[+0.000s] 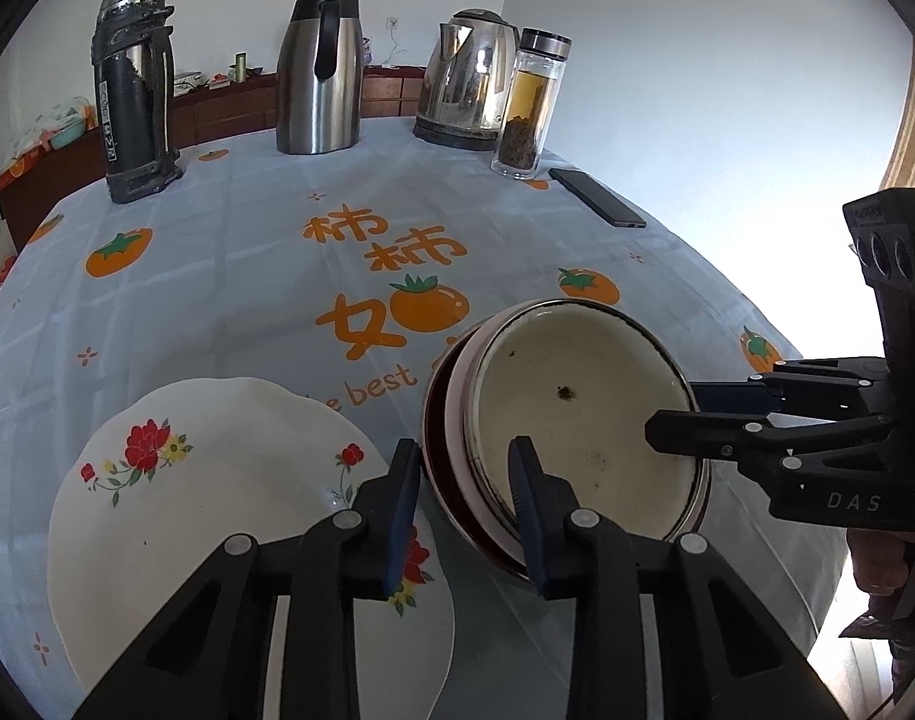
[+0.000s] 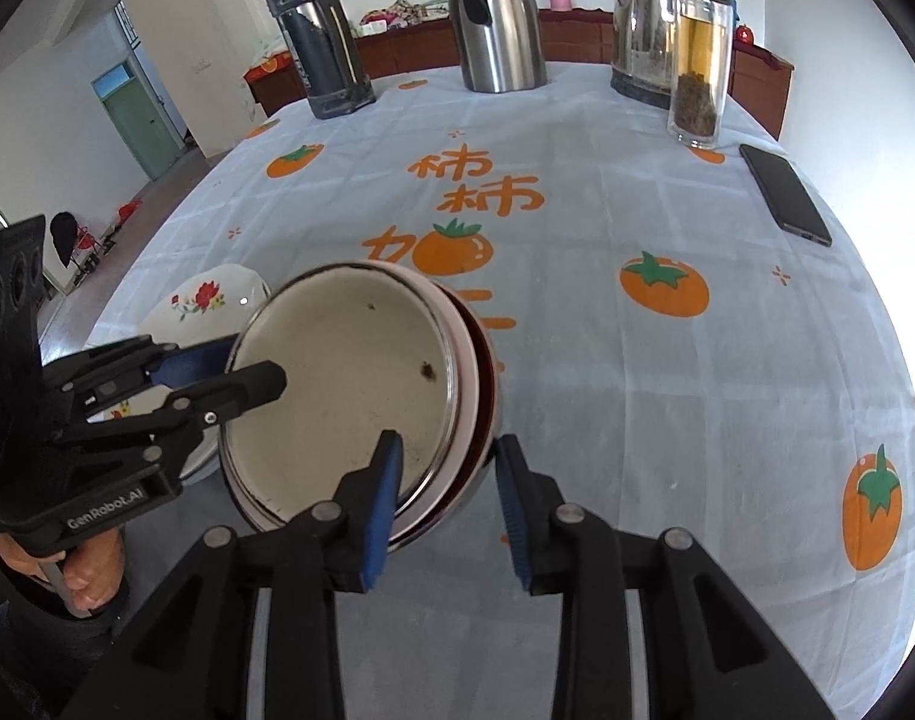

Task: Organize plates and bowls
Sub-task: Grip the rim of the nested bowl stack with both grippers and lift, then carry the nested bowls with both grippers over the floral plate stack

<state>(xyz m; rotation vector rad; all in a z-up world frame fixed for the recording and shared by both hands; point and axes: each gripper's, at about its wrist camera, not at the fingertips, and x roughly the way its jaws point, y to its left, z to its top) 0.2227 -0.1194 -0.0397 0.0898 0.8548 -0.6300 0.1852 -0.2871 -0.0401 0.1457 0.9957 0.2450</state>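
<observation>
Only our left view shows the whole white flowered plate. Both grippers' fingers pinch the tilted round cream bowl stack's rim.

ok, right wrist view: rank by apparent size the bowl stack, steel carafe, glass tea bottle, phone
As they look in that view only:
1. bowl stack, but it is nearest the camera, so inflated
2. steel carafe
3. glass tea bottle
4. phone, close to the bottle; unsure, since it lies flat
</observation>
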